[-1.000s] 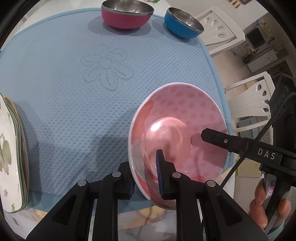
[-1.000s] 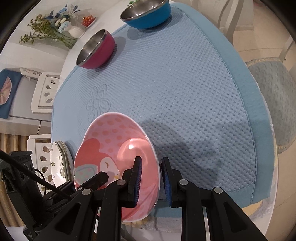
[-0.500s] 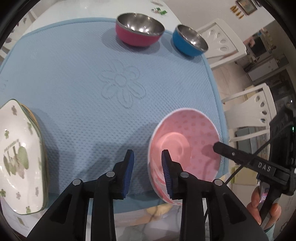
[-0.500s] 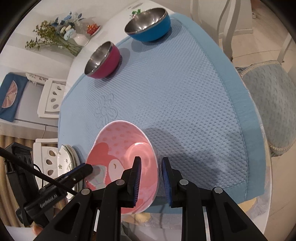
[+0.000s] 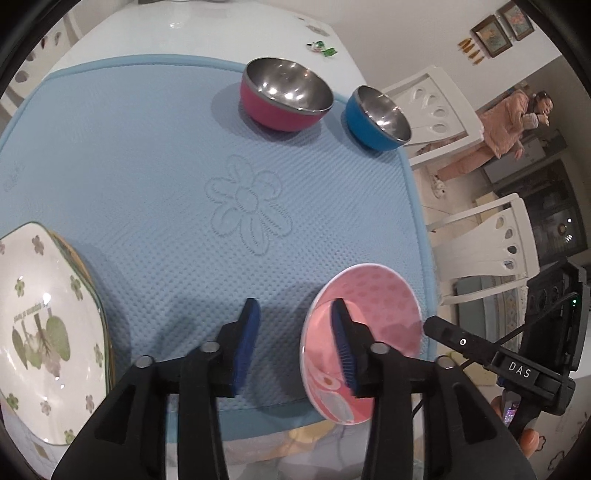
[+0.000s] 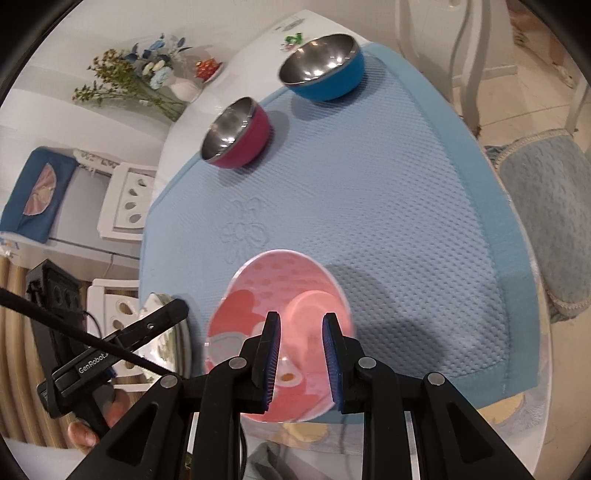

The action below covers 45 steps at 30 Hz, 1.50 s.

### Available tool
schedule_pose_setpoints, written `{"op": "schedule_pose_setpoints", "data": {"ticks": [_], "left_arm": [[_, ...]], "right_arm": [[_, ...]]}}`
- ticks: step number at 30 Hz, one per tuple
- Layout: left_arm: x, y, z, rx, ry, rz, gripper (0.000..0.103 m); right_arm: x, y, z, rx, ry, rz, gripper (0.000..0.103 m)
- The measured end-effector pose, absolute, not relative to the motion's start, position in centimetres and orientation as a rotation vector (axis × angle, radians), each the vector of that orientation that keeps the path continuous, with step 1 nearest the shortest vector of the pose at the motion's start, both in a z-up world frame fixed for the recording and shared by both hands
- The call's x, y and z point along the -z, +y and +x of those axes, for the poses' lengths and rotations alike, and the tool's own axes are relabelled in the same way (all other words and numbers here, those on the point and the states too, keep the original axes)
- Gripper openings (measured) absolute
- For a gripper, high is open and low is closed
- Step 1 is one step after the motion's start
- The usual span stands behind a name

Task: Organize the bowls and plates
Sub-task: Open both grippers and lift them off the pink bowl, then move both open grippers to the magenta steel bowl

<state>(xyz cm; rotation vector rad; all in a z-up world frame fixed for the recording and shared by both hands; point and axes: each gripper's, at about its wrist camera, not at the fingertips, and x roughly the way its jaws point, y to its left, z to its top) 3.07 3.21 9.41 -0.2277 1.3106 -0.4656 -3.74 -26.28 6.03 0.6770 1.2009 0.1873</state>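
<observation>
A pink dotted bowl [image 5: 373,314] sits at the near right edge of the blue mat [image 5: 147,177]; it also shows in the right wrist view [image 6: 273,291]. My left gripper [image 5: 293,334] is open and empty, its right finger in front of the bowl's left rim. My right gripper [image 6: 301,349] is open, its fingers apart over the bowl's near side. A magenta steel bowl [image 5: 284,96] and a blue steel bowl [image 5: 376,118] stand at the far side of the mat. A stack of white leaf-print plates [image 5: 40,332] lies at the near left.
White chairs [image 5: 487,236] stand past the mat's right edge. A vase of flowers [image 6: 147,81] stands on the white table [image 5: 192,33] behind the bowls. A cushioned chair [image 6: 546,206] is at the right in the right wrist view.
My left gripper let go of the pink bowl's rim, opened and pulled back. My right gripper opened off the rim too. The bowl went from held and tilted to resting on the mat.
</observation>
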Motion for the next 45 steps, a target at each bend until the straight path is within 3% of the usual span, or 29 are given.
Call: {"op": "schedule_pose_setpoints", "data": {"ticks": [1, 2, 8, 11, 12, 13, 16, 19, 31, 41, 45], "left_arm": [[-9.5, 3.2, 3.2, 0.473, 1.304, -0.236, 0.059], [-9.7, 3.3, 3.3, 0.483, 1.289, -0.25, 0.063], [-10.5, 3.4, 5.4, 0.5, 1.265, -0.242, 0.065], [-11.1, 3.8, 6.9, 0.477, 1.241, -0.237, 0.065], [-11.4, 4.0, 7.5, 0.47, 1.23, -0.236, 0.065], [-11.6, 4.2, 8.0, 0.468, 1.222, -0.234, 0.065], [-12.2, 4.4, 9.8, 0.47, 1.197, -0.23, 0.068], [-12.4, 4.5, 11.7, 0.463, 1.181, -0.239, 0.076], [-9.1, 3.7, 23.2, 0.409, 1.162, -0.367, 0.076], [-4.9, 2.4, 27.2, 0.386, 1.215, -0.374, 0.074], [-3.3, 1.7, 28.0, 0.403, 1.251, -0.354, 0.054]], "right_arm": [[-6.2, -26.2, -3.6, -0.198, 1.194, 0.674, 0.022], [-6.5, -26.0, -3.5, -0.207, 1.184, 0.665, 0.022], [-9.2, -25.3, -2.1, -0.222, 1.131, 0.472, 0.023], [-10.4, -25.2, -0.8, -0.263, 1.094, 0.464, 0.04], [-10.8, -25.1, -0.5, -0.268, 1.074, 0.459, 0.054], [-11.2, -25.0, -0.2, -0.27, 1.052, 0.454, 0.062], [-12.0, -24.6, 1.6, -0.287, 1.023, 0.453, 0.074], [-11.6, -24.4, 4.1, -0.292, 1.045, 0.509, 0.074], [-7.4, -23.0, 16.6, -0.246, 1.148, 0.592, 0.074], [-3.3, -23.6, 21.9, -0.229, 1.216, 0.608, 0.073], [-1.4, -23.2, 23.0, -0.226, 1.267, 0.591, 0.051]]}}
